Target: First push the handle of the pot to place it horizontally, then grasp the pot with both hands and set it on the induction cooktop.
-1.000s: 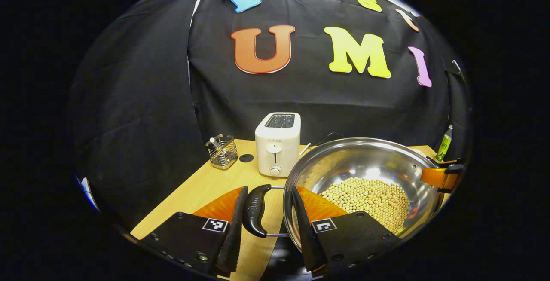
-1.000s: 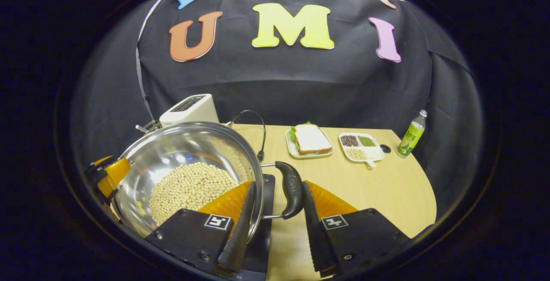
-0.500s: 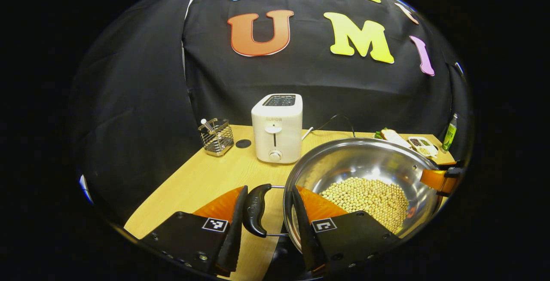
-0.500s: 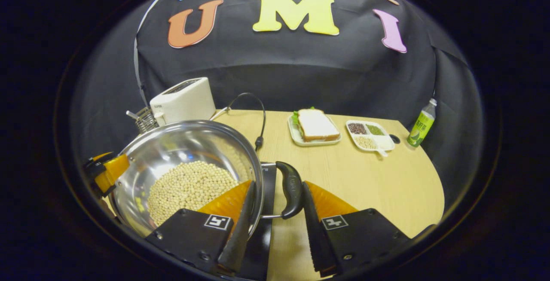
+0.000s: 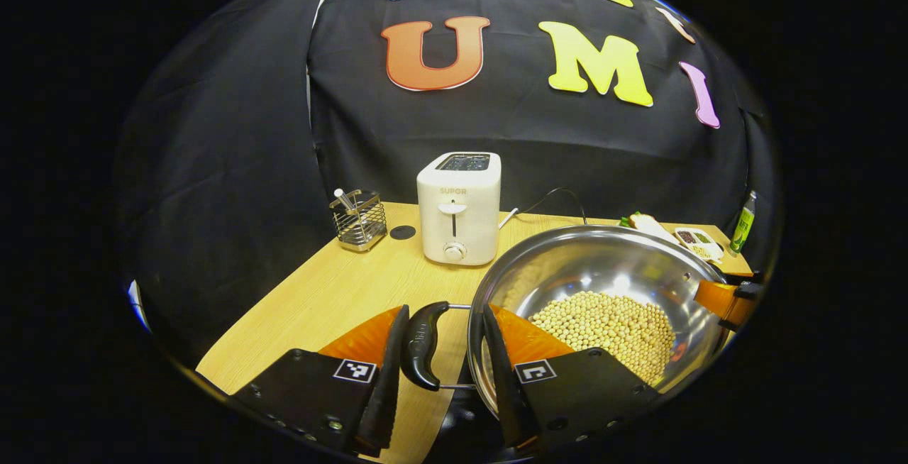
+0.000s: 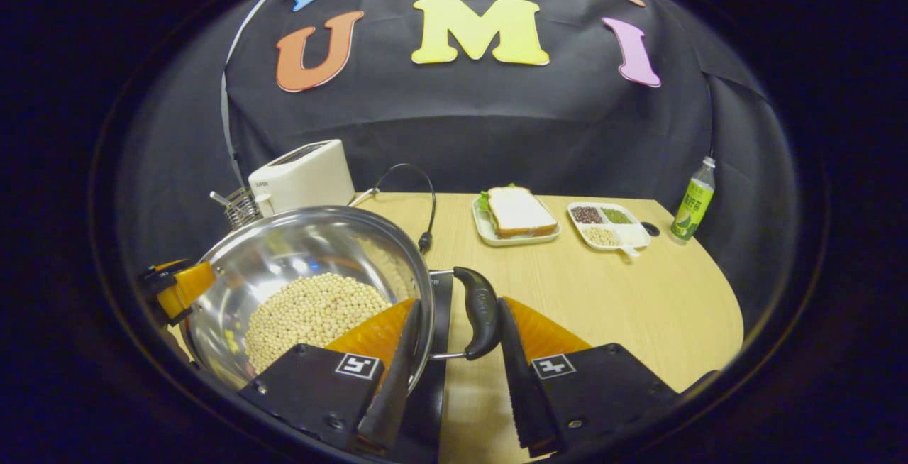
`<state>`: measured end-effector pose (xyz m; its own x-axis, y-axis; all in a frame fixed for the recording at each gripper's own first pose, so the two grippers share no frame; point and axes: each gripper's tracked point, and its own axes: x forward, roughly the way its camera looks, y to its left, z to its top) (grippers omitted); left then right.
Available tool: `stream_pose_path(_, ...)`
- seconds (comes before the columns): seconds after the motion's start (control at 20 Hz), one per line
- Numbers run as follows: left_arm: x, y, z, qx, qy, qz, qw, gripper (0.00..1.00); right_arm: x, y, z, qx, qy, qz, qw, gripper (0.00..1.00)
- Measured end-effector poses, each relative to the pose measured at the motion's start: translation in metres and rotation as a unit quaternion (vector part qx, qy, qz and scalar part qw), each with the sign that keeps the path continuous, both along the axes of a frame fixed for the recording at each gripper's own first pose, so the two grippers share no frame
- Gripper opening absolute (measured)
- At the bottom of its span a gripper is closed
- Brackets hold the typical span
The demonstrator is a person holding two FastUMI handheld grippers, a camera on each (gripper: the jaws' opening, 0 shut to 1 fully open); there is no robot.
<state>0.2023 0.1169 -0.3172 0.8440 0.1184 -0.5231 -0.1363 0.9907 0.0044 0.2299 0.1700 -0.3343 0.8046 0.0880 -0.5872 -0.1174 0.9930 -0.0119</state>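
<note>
- The steel pot with pale beans inside is between the two tools, above the black induction cooktop; whether its bottom touches the cooktop I cannot tell.
- The left tool stands around the pot's left side handle: one finger is outside the black grip, the other is inside the pot rim. The jaws are partly open — a small gap shows on each side of the grip, so a firm clamp is not visible.
- The right tool stands the same way around the right side handle; one finger lies close beside the grip, the other is inside the rim, over the beans.
- In the left gripper view, the other tool shows at the far rim of the pot.
- On the wooden table, behind the pot, are a white toaster and a wire holder.
- Further right are a plate with a sandwich, a divided dish of grains and a green bottle.
</note>
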Motion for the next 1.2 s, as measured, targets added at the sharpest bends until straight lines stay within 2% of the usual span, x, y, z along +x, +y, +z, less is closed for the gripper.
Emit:
stream_pose_path(0.15, -0.001, 0.0, 0.0, -0.001, -0.001, 0.001, 1.0, 0.58, -0.001, -0.001, 0.001, 0.013, -0.009, 0.009, 1.0, 0.66)
stream_pose_path(0.2, -0.003, 0.001, 0.001, -0.006, 0.001, 0.004, 1.0, 0.59, -0.004, 0.0, 0.002, 0.023, -0.01, 0.016, 1.0, 0.72)
stream_pose_path(0.25, -0.005, 0.001, 0.001, -0.012, 0.003, 0.004, 1.0, 0.6, -0.007, 0.001, 0.004, 0.035, -0.01, 0.023, 0.999, 0.71)
stream_pose_path(0.3, -0.008, 0.0, 0.002, -0.02, 0.006, 0.003, 1.0, 0.61, -0.01, -0.002, 0.006, 0.045, -0.012, 0.024, 0.999, 0.77)
stream_pose_path(0.35, -0.011, 0.0, 0.003, -0.028, 0.01, 0.003, 1.0, 0.61, -0.014, -0.006, 0.009, 0.052, -0.014, 0.022, 0.998, 0.77)
stream_pose_path(0.4, -0.01, -0.001, 0.005, -0.035, 0.008, 0.005, 0.999, 0.62, -0.018, -0.008, 0.012, 0.06, -0.018, 0.024, 0.998, 0.83)
stream_pose_path(0.6, -0.015, -0.001, 0.016, -0.05, -0.007, 0.006, 0.999, 0.6, -0.042, -0.018, 0.029, 0.069, -0.035, 0.026, 0.997, 0.89)
stream_pose_path(0.65, -0.017, 0.001, 0.019, -0.046, -0.01, 0.008, 0.999, 0.77, -0.049, -0.021, 0.032, 0.067, -0.038, 0.028, 0.997, 0.9)
stream_pose_path(0.7, -0.021, 0.003, 0.023, -0.045, -0.014, 0.012, 0.999, 0.75, -0.057, -0.023, 0.036, 0.065, -0.041, 0.03, 0.997, 0.93)
stream_pose_path(0.75, -0.028, 0.003, 0.032, -0.048, -0.021, 0.015, 0.999, 0.9, -0.064, -0.026, 0.04, 0.059, -0.044, 0.03, 0.997, 0.93)
stream_pose_path(0.8, -0.03, 0.003, 0.039, -0.054, -0.034, 0.018, 0.998, 0.94, -0.072, -0.03, 0.044, 0.052, -0.048, 0.028, 0.997, 0.93)
stream_pose_path(0.9, -0.044, -0.003, 0.052, -0.07, -0.048, 0.014, 0.996, 0.97, -0.089, -0.037, 0.053, 0.04, -0.058, 0.026, 0.997, 0.92)
stream_pose_path(0.95, -0.05, -0.004, 0.058, -0.071, -0.055, 0.013, 0.996, 0.84, -0.097, -0.04, 0.059, 0.039, -0.064, 0.025, 0.997, 0.93)
stream_pose_path(1.0, -0.058, -0.006, 0.065, -0.068, -0.062, 0.012, 0.996, 0.96, -0.106, -0.041, 0.064, 0.041, -0.07, 0.024, 0.996, 0.92)
stream_pose_path(1.2, -0.094, -0.018, 0.096, -0.044, -0.093, 0.0, 0.995, 0.95, -0.142, -0.055, 0.087, 0.05, -0.099, 0.007, 0.994, 0.92)
